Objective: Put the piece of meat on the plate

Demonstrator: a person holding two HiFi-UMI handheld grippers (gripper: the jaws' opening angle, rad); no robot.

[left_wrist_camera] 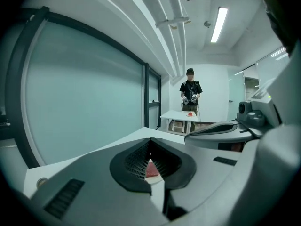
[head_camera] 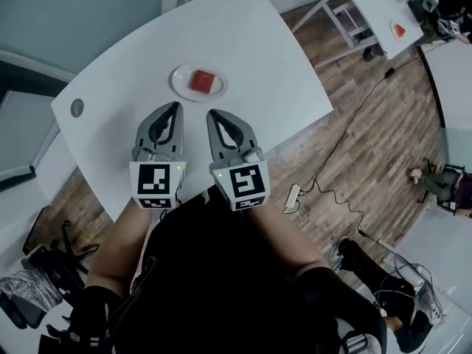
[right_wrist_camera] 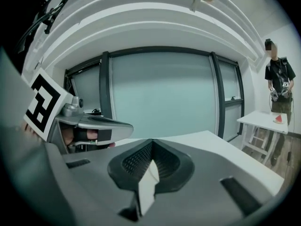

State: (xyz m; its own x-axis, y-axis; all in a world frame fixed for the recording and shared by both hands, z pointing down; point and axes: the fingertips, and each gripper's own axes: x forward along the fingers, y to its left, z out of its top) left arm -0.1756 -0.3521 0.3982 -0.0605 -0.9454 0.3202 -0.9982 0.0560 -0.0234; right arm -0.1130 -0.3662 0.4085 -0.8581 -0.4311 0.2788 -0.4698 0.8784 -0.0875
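The red piece of meat [head_camera: 202,81] lies on the small white plate [head_camera: 181,85] near the middle of the white table [head_camera: 251,50]. Both grippers hang side by side above the table's near edge, short of the plate. My left gripper [head_camera: 175,108] is shut with nothing between its jaws. My right gripper [head_camera: 212,114] is shut and empty too. In the left gripper view a sliver of the meat [left_wrist_camera: 151,170] shows through the gap behind the closed jaws. The right gripper view shows the left gripper [right_wrist_camera: 89,126] beside it and only table beyond.
A second white table [head_camera: 383,6] with another plate and red piece [head_camera: 399,30] stands at the back right; a person [left_wrist_camera: 190,94] with grippers stands behind it. A cable and power strip [head_camera: 293,195] lie on the wooden floor to the right. A round grommet [head_camera: 77,108] sits at the table's left.
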